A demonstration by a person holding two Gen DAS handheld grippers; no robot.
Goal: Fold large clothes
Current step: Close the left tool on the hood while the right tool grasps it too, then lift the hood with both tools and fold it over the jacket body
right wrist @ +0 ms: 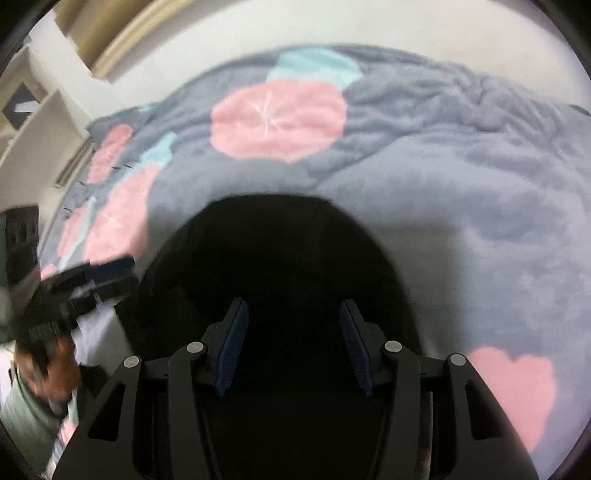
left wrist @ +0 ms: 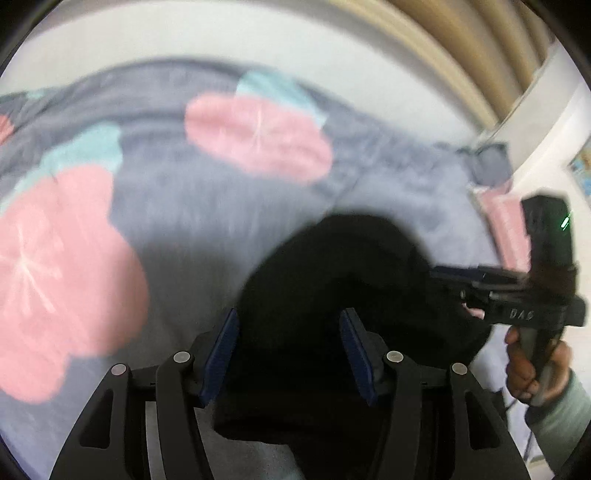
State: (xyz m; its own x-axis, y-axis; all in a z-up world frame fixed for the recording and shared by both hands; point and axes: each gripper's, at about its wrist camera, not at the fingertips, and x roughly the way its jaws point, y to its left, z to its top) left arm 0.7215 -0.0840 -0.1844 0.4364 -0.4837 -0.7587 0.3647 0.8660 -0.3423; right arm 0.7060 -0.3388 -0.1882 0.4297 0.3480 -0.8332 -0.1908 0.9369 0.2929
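A black garment (left wrist: 332, 280) lies in a rounded heap on a grey blanket (left wrist: 207, 206) with pink and teal flowers. My left gripper (left wrist: 290, 321) is open, its blue pads on either side of the garment's near part. My right gripper (right wrist: 293, 314) is open too, its pads spread over the same black garment (right wrist: 280, 251). The right gripper shows from the side in the left wrist view (left wrist: 458, 280), at the garment's right edge. The left gripper shows in the right wrist view (right wrist: 110, 273), at the garment's left edge. Both views are blurred.
The grey blanket (right wrist: 461, 184) covers a bed. A white wall (left wrist: 221, 33) and beige curtains (left wrist: 461, 48) lie beyond it. White shelves (right wrist: 33, 129) stand at the left of the right wrist view. My hands and grey sleeves hold the gripper handles.
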